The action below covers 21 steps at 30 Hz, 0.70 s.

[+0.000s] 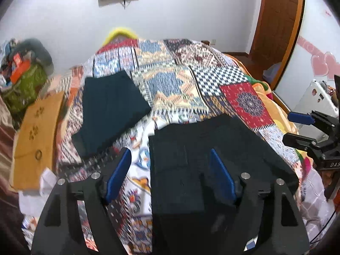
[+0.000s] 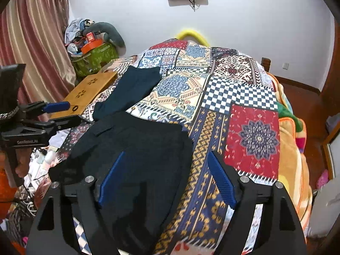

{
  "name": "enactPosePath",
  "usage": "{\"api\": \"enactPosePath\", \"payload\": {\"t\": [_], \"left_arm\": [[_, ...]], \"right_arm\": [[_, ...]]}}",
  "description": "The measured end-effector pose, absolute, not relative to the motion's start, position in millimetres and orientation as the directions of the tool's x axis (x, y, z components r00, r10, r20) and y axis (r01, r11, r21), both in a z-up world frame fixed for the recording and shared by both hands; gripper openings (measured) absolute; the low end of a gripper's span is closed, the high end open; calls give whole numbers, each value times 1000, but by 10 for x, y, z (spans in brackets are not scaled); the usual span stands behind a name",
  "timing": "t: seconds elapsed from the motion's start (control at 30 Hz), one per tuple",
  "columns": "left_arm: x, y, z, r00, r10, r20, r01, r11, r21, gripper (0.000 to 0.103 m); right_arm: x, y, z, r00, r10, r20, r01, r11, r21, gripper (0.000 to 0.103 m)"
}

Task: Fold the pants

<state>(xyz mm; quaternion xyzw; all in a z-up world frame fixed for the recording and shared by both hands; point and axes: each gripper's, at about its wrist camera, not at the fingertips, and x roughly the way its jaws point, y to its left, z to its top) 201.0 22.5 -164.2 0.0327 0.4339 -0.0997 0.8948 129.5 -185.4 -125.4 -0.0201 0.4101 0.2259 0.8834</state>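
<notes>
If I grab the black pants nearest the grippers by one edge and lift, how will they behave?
The black pants will probably sag: they drape limply over the patchwork bedspread. Their stacked layers may slide apart. Pushed, they would likely bunch, since the bedspread looks soft.

Patchwork quilt [image 2: 240,97] bare across centre and right of frame: free passage. Black pants [image 2: 136,148] fill lower centre; folded dark garment [image 2: 131,89] upper left; wooden board [image 2: 91,89] and clutter pile [image 2: 93,48] block far left
</notes>
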Motion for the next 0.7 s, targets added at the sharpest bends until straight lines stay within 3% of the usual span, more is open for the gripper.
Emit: {"api": "enactPosePath", "payload": {"t": [0.27, 0.4, 0.7], "left_arm": [[2005, 299, -2175, 451, -165, -877, 189, 978, -87, 79], [2100, 393, -2328, 413, -170, -895, 147, 982, -119, 99], [2333, 350, -2557, 286, -350, -892, 152, 936, -318, 99]], "right_arm": [[1258, -1920, -1687, 452, 387, -804, -383, 898, 217, 77], [1320, -1933, -1909, 371, 420, -828, -365, 886, 286, 77], [1552, -1826, -2118, 254, 557, -790, -377, 810, 449, 77]]}}
